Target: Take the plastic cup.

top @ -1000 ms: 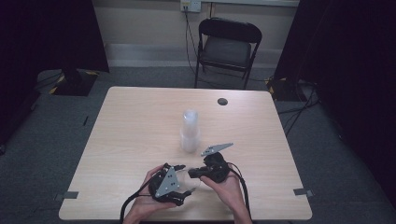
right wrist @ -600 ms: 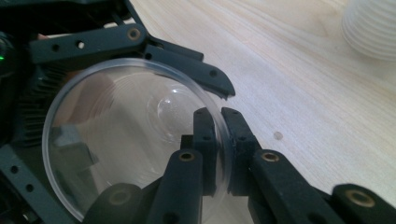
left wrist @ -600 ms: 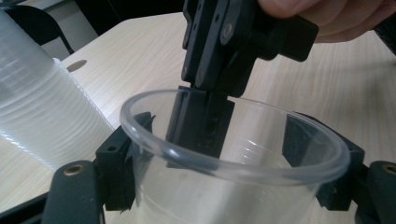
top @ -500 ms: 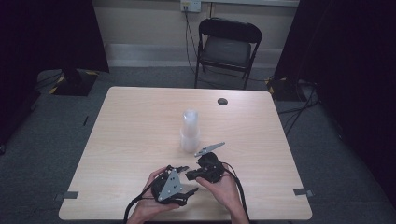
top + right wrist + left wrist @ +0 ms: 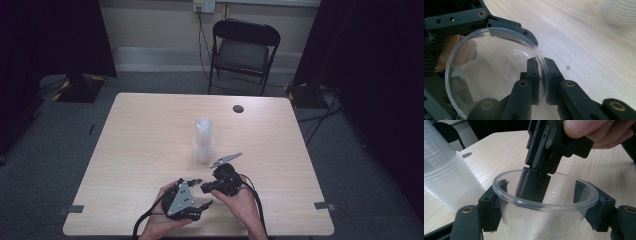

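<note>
While sitting low over the near edge of the table [image 5: 125, 150], the clear plastic cup [image 5: 544, 220] was cradled across its body by the left gripper [image 5: 545, 207] – jaws closed around both sides, probably just to steady it. Pinched at the rim by the right gripper [image 5: 541, 82] too, one jaw inside the wall and one outside, shut on it – looked like a handover or a tug to free it. Stood just beyond, upright mid-table, the stack of cups [image 5: 202, 140]. Further back, a dark round spot [image 5: 238, 108] and a folding chair [image 5: 242, 50].
</note>
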Motion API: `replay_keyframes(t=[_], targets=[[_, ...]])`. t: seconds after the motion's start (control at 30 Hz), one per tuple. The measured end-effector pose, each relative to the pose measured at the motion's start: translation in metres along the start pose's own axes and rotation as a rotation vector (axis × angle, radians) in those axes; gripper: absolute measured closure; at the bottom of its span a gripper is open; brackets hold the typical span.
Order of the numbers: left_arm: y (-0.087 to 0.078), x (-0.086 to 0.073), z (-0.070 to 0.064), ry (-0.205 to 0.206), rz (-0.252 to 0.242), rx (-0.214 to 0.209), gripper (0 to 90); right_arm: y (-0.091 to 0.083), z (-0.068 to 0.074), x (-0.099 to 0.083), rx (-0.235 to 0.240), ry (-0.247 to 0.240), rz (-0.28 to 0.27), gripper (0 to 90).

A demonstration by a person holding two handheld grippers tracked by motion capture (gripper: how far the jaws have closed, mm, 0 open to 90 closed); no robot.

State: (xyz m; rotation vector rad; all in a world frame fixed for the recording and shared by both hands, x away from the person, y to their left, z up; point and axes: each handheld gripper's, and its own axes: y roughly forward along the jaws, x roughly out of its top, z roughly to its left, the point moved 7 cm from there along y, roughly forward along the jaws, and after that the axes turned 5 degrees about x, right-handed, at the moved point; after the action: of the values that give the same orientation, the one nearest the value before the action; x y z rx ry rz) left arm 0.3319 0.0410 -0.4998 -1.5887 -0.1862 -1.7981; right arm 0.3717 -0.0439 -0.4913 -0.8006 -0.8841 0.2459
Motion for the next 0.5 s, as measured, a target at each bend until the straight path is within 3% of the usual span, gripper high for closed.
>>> replay_keyframes(t=[0.07,0.3,0.33,0.37,0.4,0.47,0.5], targets=[[0.0,-0.0002,0.0006,0.01,0.006,0.001,28.0,-0.0006,-0.0003,-0.0004,-0.009,-0.002,0.004,83.6],[-0.0019,0.0004,0.0041,-0.039,-0.019,0.005,28.3,-0.0012,0.0015,0.001,-0.036,-0.024,-0.019,77.5],[-0.0016,0.0022,0.0042,-0.072,-0.047,0.013,28.3,-0.0016,0.0014,0.0017,-0.038,-0.027,-0.03,75.8],[-0.0031,0.0012,0.0062,-0.051,-0.032,0.016,28.3,-0.0023,0.0011,0.0024,-0.043,-0.026,-0.042,74.6],[-0.0023,0.0025,0.0054,-0.085,-0.053,0.021,28.3,-0.0028,0.001,0.003,-0.038,-0.025,-0.056,73.9],[-0.0039,0.0008,0.0089,-0.069,-0.038,0.031,28.3,-0.0045,0.0018,0.004,-0.03,-0.023,-0.082,72.6],[-0.0039,0.0006,0.0095,-0.081,-0.041,0.032,28.2,-0.0054,0.0021,0.0044,-0.023,-0.023,-0.098,72.0]])
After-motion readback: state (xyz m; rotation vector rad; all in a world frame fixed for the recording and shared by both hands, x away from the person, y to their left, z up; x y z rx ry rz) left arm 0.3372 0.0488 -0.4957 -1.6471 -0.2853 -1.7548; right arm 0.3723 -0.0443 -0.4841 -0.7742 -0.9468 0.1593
